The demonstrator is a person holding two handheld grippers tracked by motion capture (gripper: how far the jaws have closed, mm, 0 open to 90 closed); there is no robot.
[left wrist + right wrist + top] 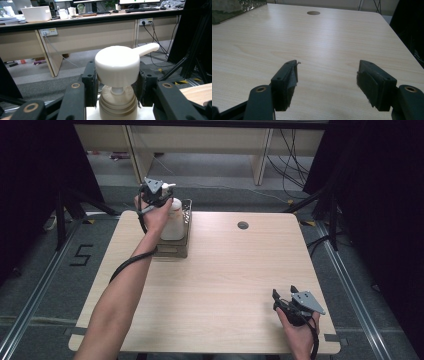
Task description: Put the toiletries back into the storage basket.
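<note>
The left gripper was clamped on the smooth, round white pump top of a white plastic bottle. Its 2 black pads pressed the top from both sides. The bottle stood in a dark, shiny tray at 11 o'clock on the pale wooden table. The right gripper rested at 5 o'clock, its 2 fuzzy black jaws wide apart over bare wood
</note>
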